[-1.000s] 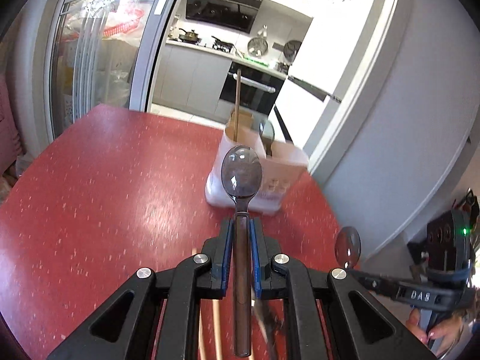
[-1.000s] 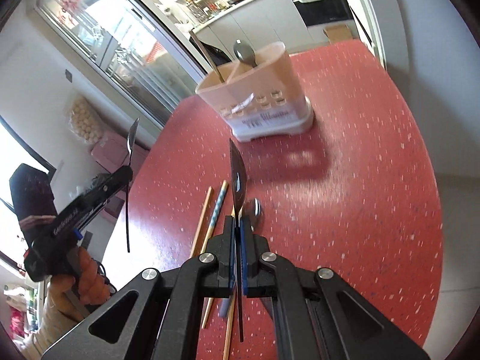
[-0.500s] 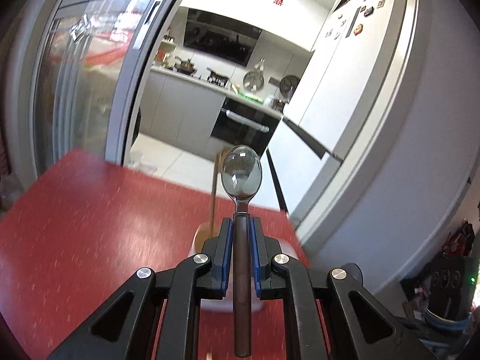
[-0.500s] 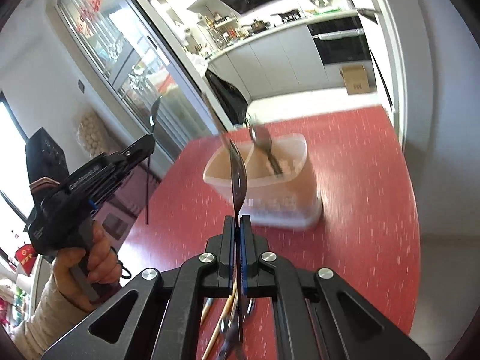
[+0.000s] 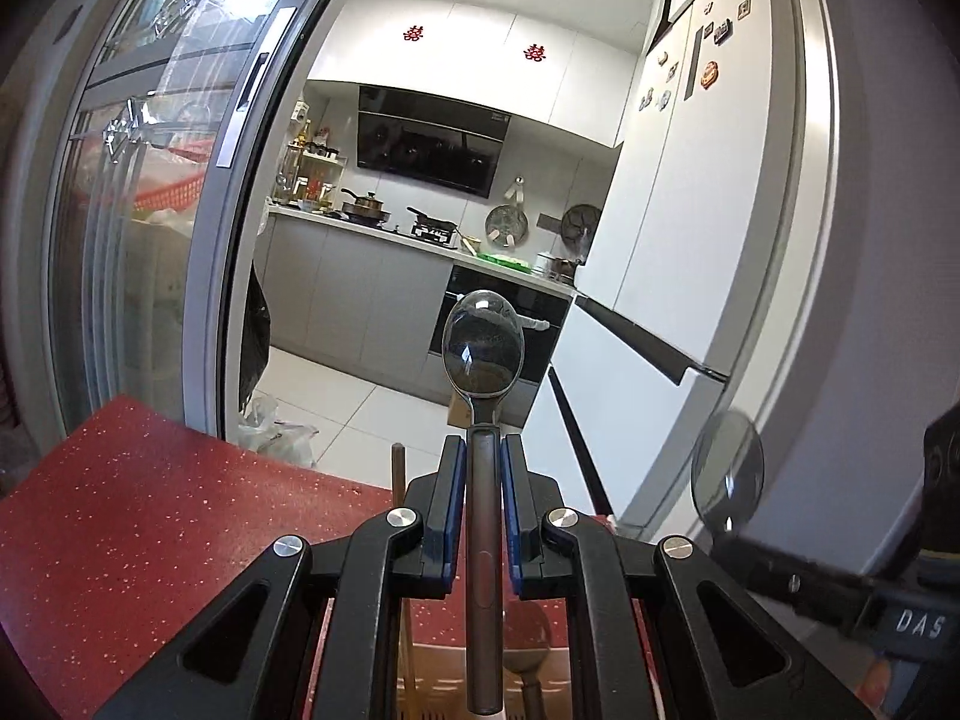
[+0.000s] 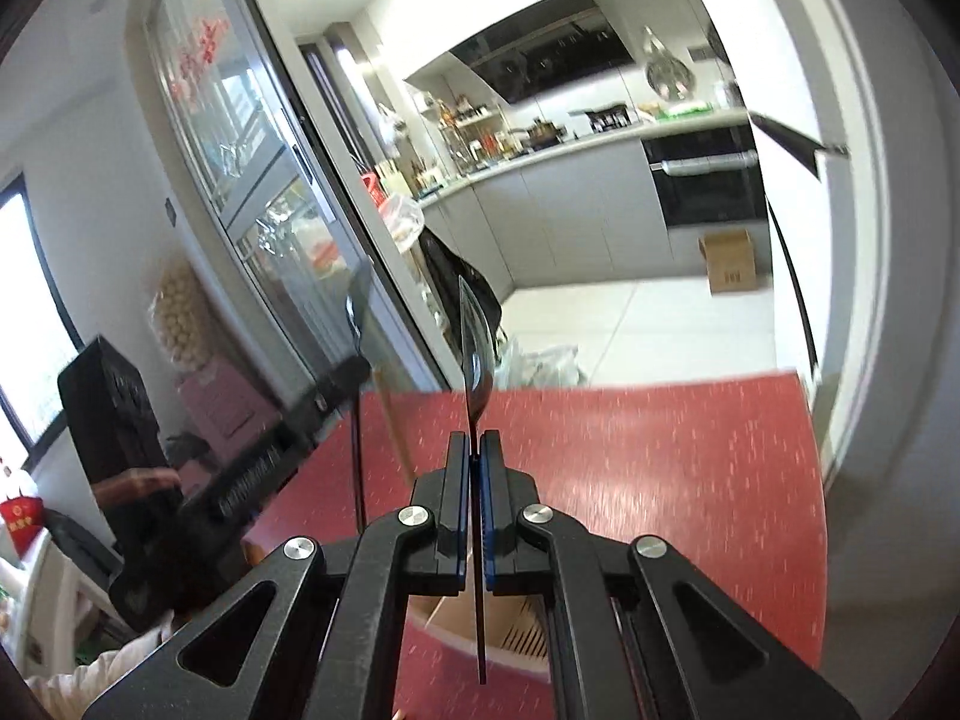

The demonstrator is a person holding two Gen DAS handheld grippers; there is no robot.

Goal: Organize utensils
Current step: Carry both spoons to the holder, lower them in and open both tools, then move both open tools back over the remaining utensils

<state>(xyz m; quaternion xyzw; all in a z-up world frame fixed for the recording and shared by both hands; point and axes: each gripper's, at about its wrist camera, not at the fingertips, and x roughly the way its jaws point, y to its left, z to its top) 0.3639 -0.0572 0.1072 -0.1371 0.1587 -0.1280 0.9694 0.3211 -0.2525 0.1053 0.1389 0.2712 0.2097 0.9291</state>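
Left gripper [image 5: 483,468]: clamped on spoon [image 5: 483,354] handle, bowl ahead.
Right gripper [image 6: 474,468]: pinching second spoon [image 6: 474,330] edge-on.
Holder [image 6: 516,630]: below both.
Handling: light, stiff, slippery metal; grip mid-handle.

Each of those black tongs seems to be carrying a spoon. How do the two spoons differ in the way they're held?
The left tongs hold their spoon bowl-up with the broad face toward their camera; the right tongs hold their spoon edge-on, showing as a thin blade.

The left tongs clamp a wider stretch of handle, so their pads stand apart; the right pads nearly meet.

Both spoons are dark, shiny, and above the utensil holder.
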